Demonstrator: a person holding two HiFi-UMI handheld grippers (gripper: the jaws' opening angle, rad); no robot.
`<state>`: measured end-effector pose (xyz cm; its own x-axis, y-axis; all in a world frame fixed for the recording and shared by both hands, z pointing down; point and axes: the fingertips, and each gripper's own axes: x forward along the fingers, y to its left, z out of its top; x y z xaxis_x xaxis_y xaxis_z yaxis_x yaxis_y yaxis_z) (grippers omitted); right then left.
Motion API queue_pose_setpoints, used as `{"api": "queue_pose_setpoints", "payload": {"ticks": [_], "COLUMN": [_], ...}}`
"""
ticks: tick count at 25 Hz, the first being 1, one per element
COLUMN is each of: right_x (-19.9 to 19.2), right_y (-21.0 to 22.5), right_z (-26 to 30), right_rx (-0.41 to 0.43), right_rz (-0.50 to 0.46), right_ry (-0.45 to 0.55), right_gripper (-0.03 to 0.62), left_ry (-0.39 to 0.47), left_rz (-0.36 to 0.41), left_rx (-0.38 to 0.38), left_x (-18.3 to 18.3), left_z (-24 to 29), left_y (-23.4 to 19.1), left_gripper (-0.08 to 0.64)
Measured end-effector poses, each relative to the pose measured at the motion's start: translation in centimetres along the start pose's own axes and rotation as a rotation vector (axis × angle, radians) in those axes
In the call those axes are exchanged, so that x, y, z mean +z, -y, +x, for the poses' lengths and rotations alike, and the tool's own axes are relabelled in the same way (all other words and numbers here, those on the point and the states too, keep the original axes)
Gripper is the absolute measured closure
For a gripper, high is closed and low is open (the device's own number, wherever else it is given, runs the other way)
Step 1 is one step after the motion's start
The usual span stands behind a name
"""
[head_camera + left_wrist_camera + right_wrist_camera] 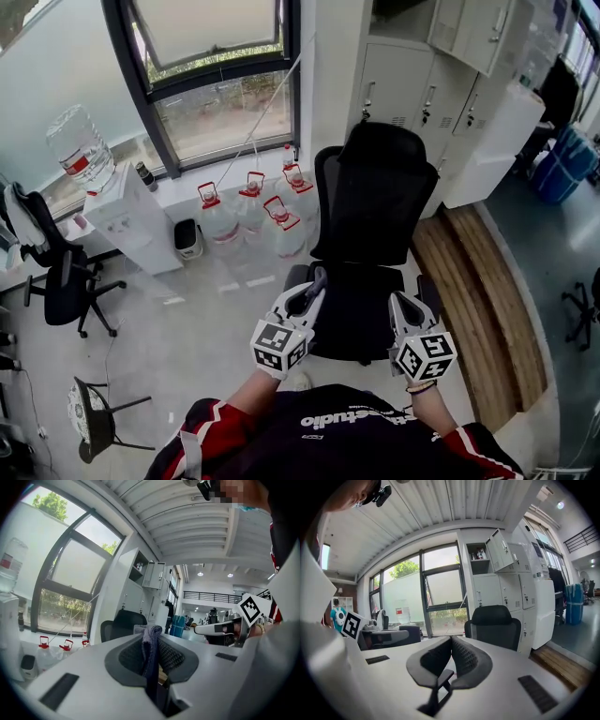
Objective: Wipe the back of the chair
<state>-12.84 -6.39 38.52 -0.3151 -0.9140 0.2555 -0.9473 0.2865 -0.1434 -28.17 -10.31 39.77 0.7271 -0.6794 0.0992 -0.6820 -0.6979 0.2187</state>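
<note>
White lockers (412,89) beside tall window (225,112)

Matt black mesh on the chair back (373,202). Soft woven blue-grey cloth (151,660) between dimpled dark pads (176,658) of the left gripper (152,644) — smooth matt grey plastic body. Far left, clear glossy plastic jugs (251,217); right, planked wood floor strip (478,300).

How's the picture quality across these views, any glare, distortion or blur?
Head view: even daylight, window pale, lines bowed at the edges. Left gripper view: strong fisheye, dark corners, cloth close up and soft. Right gripper view: same fisheye, chair fairly sharp.
</note>
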Motion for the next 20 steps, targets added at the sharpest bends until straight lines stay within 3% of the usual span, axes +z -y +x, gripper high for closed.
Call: {"api": "queue_pose_setpoints", "payload": {"ticks": [4,12,20], "right_x": [-1.5,-6.1,-10.3], "right_y": [1.3,6.0,4.7], "right_z": [-6.0,-19.8,-30.7], "right_rx": [0.010,-0.025,0.019], "right_rz": [0.020,0.053,0.079], "right_ry": [0.001,0.025,0.035], "right_gripper": [0.577,0.577,0.577], "left_ry": [-0.001,-0.004,0.001], "left_rz": [-0.016,0.007,0.017], "left_rx": [0.005,-0.066,-0.047], "left_x": [-1.0,-4.9,-7.7], "left_z": [-1.4,-4.7,-10.7], "left_y": [5.5,20.9,31.2], "left_gripper": [0.495,0.495,0.495]}}
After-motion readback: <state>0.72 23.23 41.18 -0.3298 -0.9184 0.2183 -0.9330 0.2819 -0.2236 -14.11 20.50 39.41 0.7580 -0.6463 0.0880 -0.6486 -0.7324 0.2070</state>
